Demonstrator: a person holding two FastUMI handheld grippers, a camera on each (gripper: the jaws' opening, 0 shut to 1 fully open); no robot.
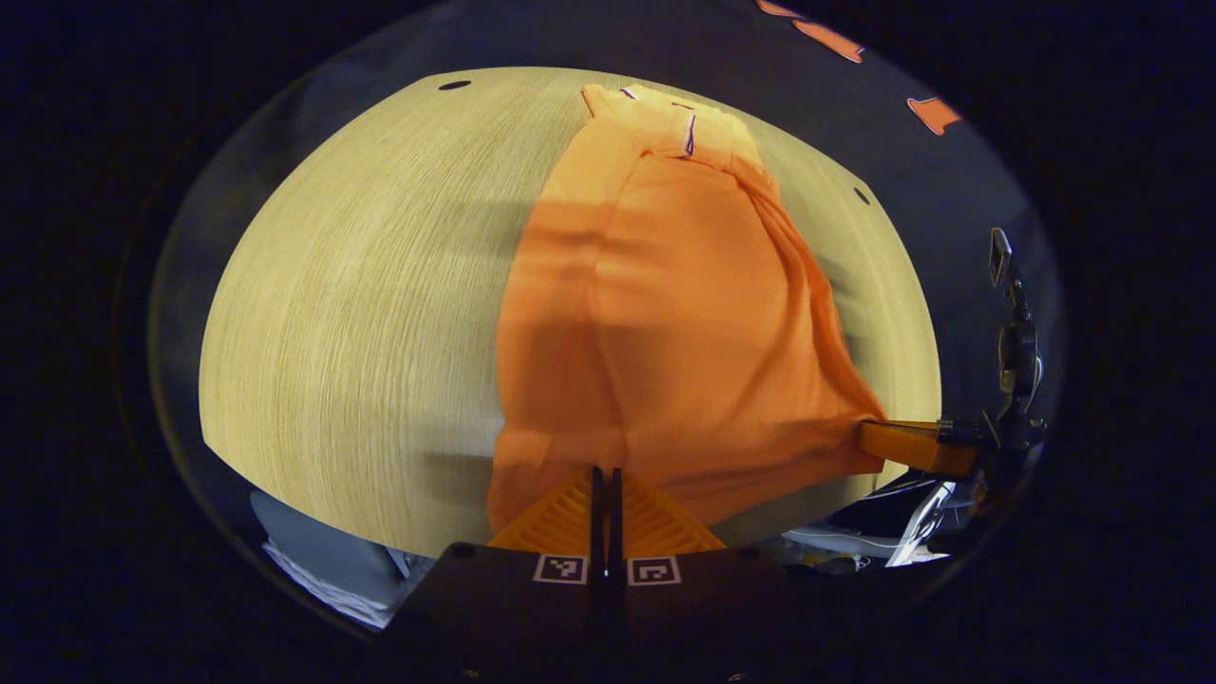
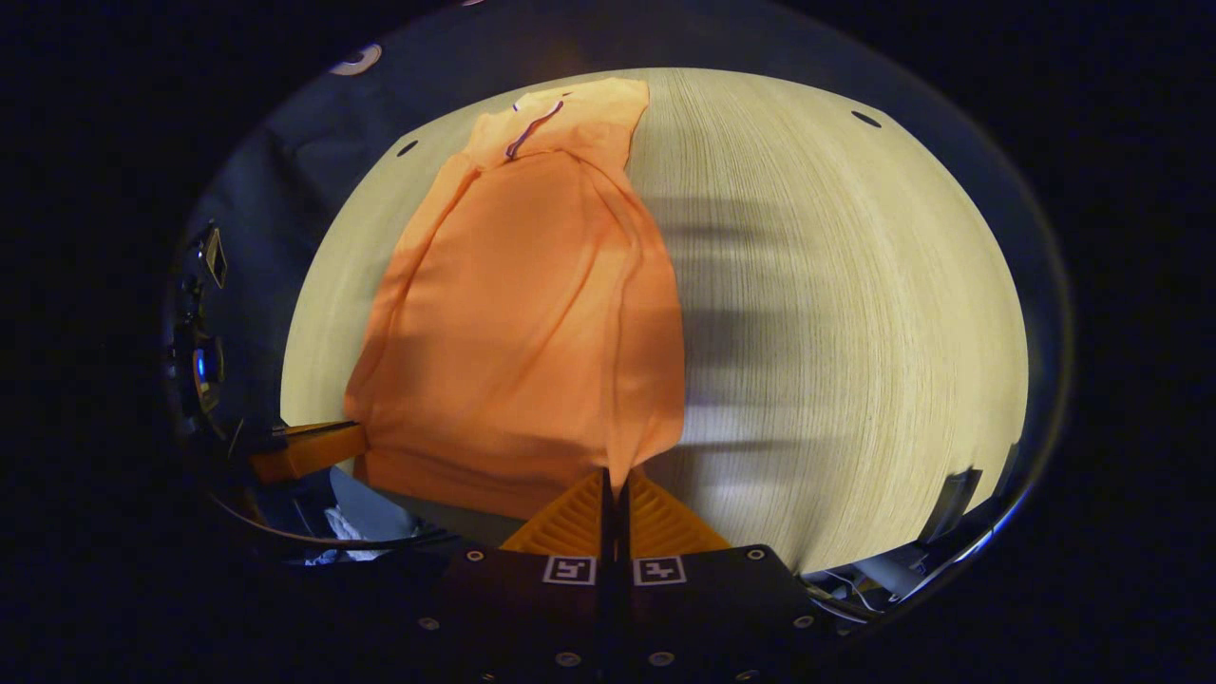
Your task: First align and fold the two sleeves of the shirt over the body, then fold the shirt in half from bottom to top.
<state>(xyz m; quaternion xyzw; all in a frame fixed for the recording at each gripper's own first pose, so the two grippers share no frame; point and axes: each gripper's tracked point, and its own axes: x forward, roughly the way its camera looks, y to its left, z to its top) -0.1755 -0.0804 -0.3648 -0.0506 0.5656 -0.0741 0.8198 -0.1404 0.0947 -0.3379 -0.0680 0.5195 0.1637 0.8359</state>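
Centre and right of the left gripper view: orange short-sleeved fabric shirt [image 1: 665, 313], lying lengthwise on a pale wood-grain table [image 1: 361, 313], collar at the top of the frame, hem at the bottom, sleeves apparently already folded onto the body. Bottom centre: left gripper [image 1: 605, 480], fingers pressed together on the lower-left hem corner, cloth pinched between them. Lower right: right gripper [image 1: 879, 439], seen from the side, closed on the opposite hem corner, the cloth drawn taut and lifted towards it. Left and centre of the right gripper view: same shirt [image 2: 522, 313], collar at upper left, table [image 2: 836, 313] bare to the right. Bottom centre: right gripper [image 2: 616, 484], fingers together, nipping the near hem corner, which rises to a peak. Lower left: left gripper [image 2: 347, 439] at the other corner. Judged step: the bottom-to-top fold. Advice: raise both corners level, carry them evenly to the shoulders, keep the hem taut. Containers: none seen.
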